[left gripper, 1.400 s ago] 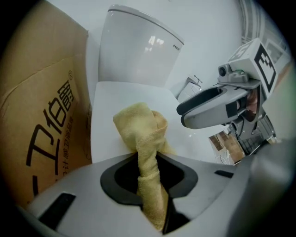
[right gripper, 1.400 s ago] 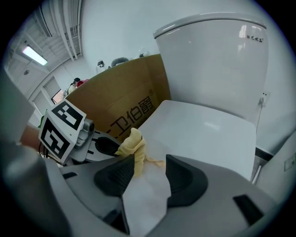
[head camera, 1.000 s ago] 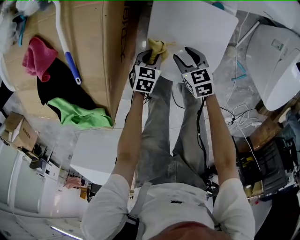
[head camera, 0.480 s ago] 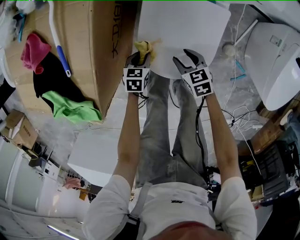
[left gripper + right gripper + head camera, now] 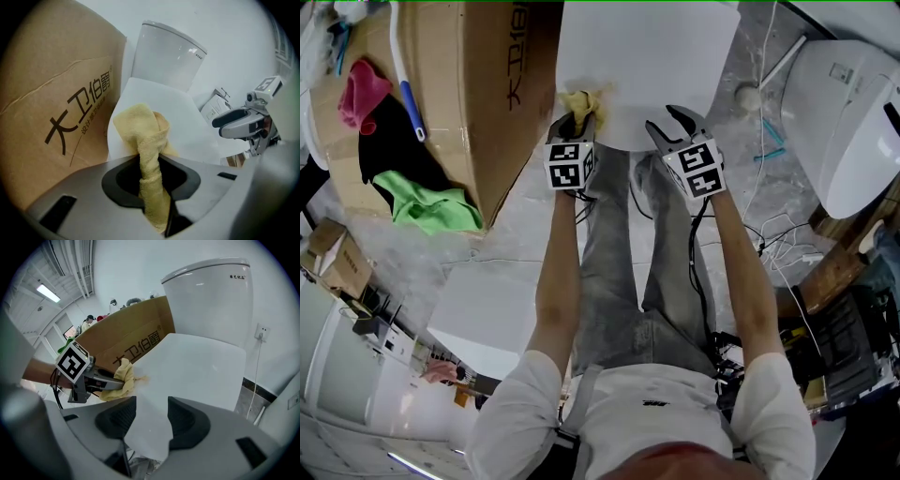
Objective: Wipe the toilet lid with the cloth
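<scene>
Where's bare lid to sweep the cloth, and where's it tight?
Toilet lid is bare from the cloth rightward and back to the tank. Tight at left: cardboard box beside the left gripper; right gripper at front edge.

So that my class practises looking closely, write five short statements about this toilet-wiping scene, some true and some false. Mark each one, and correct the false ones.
1. The left gripper is shut on a yellow cloth. True.
2. The right gripper also holds a cloth. False: its jaws stand apart at the front edge of the toilet lid, with no cloth in them.
3. The toilet lid is down. True.
4. The cardboard box stands on the person's right. False: it is on the left, beside the toilet.
5. A green cloth lies on the lid. False: it lies off to the left, beyond the box.
</scene>
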A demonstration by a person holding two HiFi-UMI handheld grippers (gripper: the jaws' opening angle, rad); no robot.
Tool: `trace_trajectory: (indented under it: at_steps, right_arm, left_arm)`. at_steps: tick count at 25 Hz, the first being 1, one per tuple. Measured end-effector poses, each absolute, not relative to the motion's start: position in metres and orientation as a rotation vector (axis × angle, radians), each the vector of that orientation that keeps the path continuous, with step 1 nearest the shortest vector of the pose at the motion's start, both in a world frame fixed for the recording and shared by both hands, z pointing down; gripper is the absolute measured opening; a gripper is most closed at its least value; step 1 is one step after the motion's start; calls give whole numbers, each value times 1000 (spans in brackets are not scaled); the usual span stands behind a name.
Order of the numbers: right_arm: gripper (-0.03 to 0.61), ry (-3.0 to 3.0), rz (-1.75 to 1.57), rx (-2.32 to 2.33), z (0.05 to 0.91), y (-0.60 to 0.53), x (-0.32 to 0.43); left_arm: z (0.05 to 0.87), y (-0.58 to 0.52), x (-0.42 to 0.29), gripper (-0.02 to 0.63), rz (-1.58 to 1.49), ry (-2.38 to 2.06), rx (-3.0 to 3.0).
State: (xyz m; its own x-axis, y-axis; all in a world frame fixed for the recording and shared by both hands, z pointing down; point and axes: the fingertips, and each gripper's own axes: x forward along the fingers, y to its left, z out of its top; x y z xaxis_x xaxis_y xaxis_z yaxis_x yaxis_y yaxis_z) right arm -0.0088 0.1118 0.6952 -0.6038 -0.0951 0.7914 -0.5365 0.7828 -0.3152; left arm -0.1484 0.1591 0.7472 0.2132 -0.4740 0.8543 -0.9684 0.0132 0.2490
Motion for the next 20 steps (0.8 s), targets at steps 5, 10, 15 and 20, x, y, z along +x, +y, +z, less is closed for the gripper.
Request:
trace_trajectory:
  at_steps: [5,10,15,20]
  right_arm:
    - [221,-2158,694,465,690,126,3]
    - [221,-2147,707,475,687,141,20]
    - [221,-2139,728,509,685,151,37]
    - [221,-2132,761,563,682,155,52]
  left_arm:
    - [748,166,-126,101,712,-1375,1622]
    - [748,171,-103,101,726,-1348,1646]
    - [748,174,-79,101,772,-1295,1694]
    - [749,175,-59,101,793,-1252,1721]
